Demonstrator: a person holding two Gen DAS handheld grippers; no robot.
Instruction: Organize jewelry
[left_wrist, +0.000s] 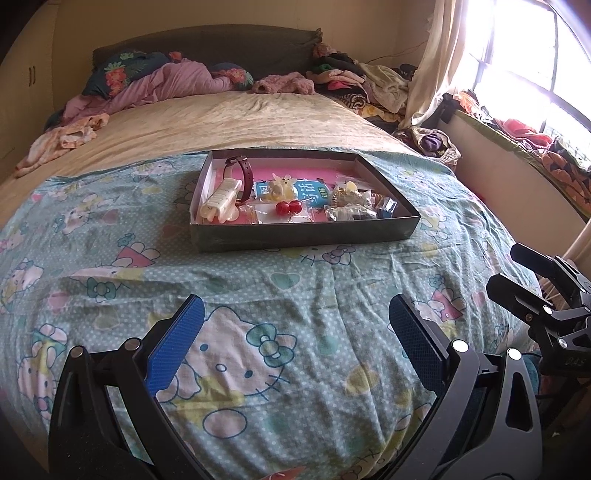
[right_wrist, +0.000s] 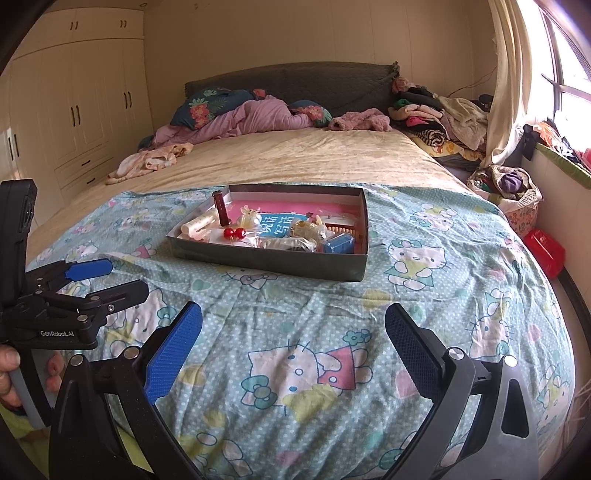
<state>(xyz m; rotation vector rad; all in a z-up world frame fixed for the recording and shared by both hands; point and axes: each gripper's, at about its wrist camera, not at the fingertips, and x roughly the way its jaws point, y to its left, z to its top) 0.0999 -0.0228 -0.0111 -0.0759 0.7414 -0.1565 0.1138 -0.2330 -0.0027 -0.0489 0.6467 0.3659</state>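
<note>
A shallow dark box (left_wrist: 306, 236) sits on the cartoon-cat blanket in the middle of the bed. Inside lie a cream hair claw (left_wrist: 221, 201), a maroon watch strap (left_wrist: 245, 173), a pair of red beads (left_wrist: 288, 208), a pale bunny trinket (left_wrist: 280, 186), several clear packets (left_wrist: 351, 201) and a small blue case (left_wrist: 388, 206). My left gripper (left_wrist: 295, 314) is open and empty, well short of the box. In the right wrist view the box (right_wrist: 266, 262), red beads (right_wrist: 234, 232) and blue case (right_wrist: 338, 243) show. My right gripper (right_wrist: 293, 317) is open and empty too, with the left gripper (right_wrist: 125, 277) beside it.
Pink bedding and floral pillows (right_wrist: 251, 110) lie by the headboard, and clothes are piled (right_wrist: 436, 110) at the far right. A basket of fabric (right_wrist: 509, 192) and a red box (right_wrist: 545, 247) stand right of the bed. Cream wardrobes (right_wrist: 74, 110) line the left wall. A hand (right_wrist: 11, 369) holds the left gripper.
</note>
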